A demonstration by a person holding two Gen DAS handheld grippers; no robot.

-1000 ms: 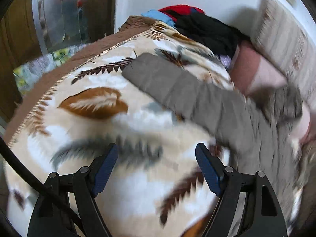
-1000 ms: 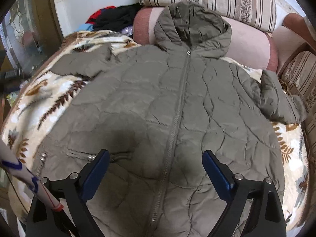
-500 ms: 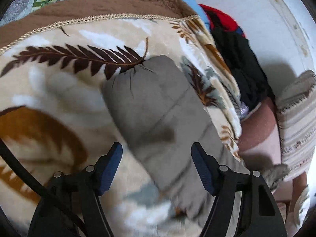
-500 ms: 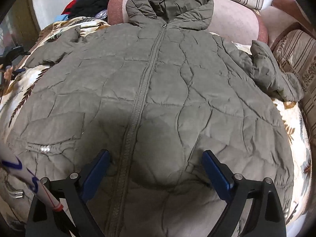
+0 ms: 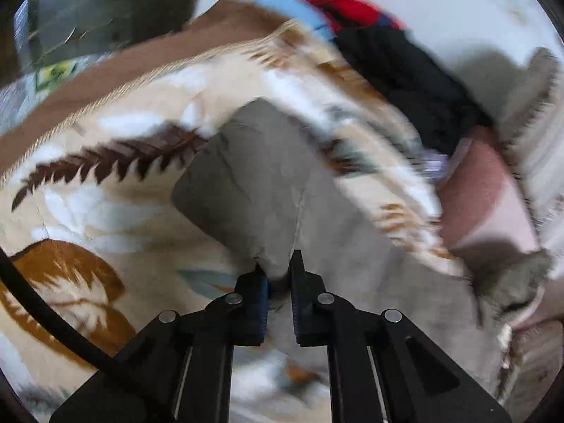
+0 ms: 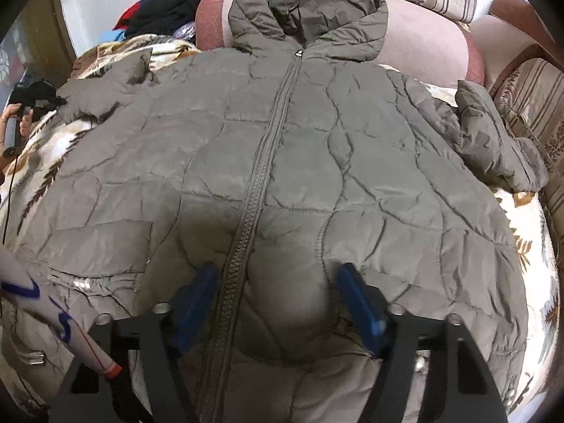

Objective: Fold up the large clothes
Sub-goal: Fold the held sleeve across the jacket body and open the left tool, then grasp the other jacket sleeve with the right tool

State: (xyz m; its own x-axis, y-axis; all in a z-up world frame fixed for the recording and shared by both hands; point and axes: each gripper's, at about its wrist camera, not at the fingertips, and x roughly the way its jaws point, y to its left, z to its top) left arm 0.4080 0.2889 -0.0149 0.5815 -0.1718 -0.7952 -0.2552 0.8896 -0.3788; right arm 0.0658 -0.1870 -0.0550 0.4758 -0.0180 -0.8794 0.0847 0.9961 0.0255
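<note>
My left gripper (image 5: 278, 268) is clamped on the sleeve cuff (image 5: 253, 176) at the quilted hooded jacket (image 6: 282, 162)'s ten o'clock; the slick shell may slip. My right gripper (image 6: 278, 282), fingers apart, straddles the zipper (image 6: 261, 162) at six o'clock and might drag the hem.

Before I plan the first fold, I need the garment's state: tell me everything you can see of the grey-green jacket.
The jacket is an olive-grey quilted, hooded puffer, lying front up and zipped on the leaf-print blanket. Its hood rests against the pink cushion. One sleeve lies crumpled at the far side; the other sleeve stretches outward, its edge pinched in the left tongs. The right tongs press open on the lower front, straddling the zipper.
</note>
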